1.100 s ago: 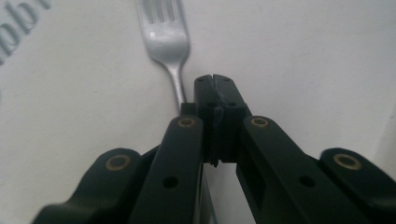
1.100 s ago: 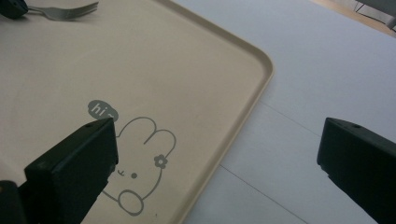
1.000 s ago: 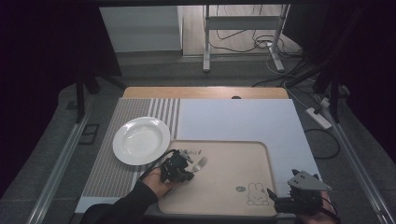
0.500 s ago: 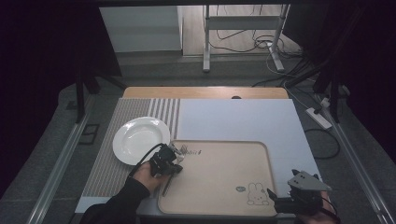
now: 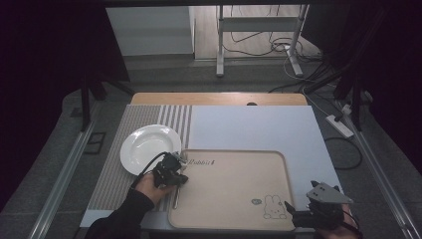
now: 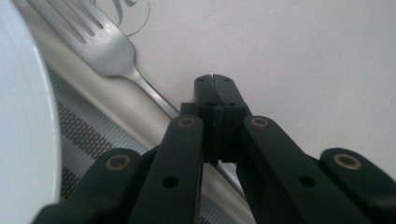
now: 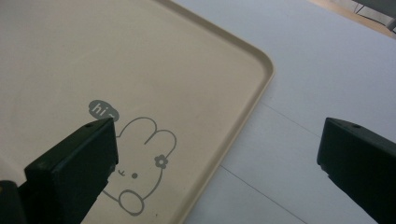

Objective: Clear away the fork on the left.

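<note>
The beige tray (image 5: 234, 199) bears "Rabbit" along its far edge and a rabbit drawing with a "hi" bubble (image 7: 102, 109) near my right gripper (image 7: 217, 154) — jaws spread, empty. My left gripper (image 6: 215, 100) pinches the fork (image 6: 109, 46) by its handle; the fork lies along the tray's left rim, tines pointing away from me, beside the white plate (image 5: 149, 147) — empty.

In your left gripper view, the fork (image 6: 109, 44) loses its tine tips at the top edge, and its handle runs under the left hand-held gripper (image 6: 215, 86), so you can't tell whether the closed jaws pinch it. The white plate (image 6: 23, 121) is cut off at the left edge. In your right gripper view, the tray (image 7: 224, 140) runs off the frame, and the rabbit drawing (image 7: 140, 168) is partly covered by a jaw.
</note>
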Motion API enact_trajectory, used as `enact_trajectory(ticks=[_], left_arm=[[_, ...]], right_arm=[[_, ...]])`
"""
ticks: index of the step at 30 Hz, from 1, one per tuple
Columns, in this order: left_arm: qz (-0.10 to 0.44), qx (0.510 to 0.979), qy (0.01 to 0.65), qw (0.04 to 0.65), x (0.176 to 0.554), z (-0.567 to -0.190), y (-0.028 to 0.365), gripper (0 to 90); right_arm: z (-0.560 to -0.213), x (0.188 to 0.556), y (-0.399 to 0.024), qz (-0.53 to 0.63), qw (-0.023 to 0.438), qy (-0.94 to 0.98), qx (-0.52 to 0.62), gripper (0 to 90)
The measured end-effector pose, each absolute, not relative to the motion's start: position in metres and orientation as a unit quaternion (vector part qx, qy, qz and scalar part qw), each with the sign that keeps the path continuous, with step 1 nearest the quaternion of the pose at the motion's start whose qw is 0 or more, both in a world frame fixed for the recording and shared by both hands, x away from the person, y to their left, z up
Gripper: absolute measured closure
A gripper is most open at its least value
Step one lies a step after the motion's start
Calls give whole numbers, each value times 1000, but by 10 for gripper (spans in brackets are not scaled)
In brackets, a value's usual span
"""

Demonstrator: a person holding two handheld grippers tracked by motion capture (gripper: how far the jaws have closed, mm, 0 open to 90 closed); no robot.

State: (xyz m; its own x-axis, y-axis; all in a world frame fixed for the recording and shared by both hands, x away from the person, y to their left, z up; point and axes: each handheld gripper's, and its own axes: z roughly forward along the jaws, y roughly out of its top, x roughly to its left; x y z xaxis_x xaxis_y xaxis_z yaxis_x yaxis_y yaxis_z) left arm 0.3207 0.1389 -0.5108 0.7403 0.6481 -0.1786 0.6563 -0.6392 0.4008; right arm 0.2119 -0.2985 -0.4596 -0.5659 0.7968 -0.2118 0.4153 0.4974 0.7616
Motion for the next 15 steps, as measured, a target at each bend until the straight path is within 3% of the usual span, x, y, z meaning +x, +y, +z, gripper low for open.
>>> enact_trajectory(ticks=[4, 15], left_arm=[[-8, 903, 358, 239, 319, -507, 140, 882], [21, 895, 344, 284, 315, -498, 144, 593]], right_arm=[[-460, 212, -299, 338, 283, 818, 371, 0], [-460, 212, -298, 337, 282, 818, 371, 0]])
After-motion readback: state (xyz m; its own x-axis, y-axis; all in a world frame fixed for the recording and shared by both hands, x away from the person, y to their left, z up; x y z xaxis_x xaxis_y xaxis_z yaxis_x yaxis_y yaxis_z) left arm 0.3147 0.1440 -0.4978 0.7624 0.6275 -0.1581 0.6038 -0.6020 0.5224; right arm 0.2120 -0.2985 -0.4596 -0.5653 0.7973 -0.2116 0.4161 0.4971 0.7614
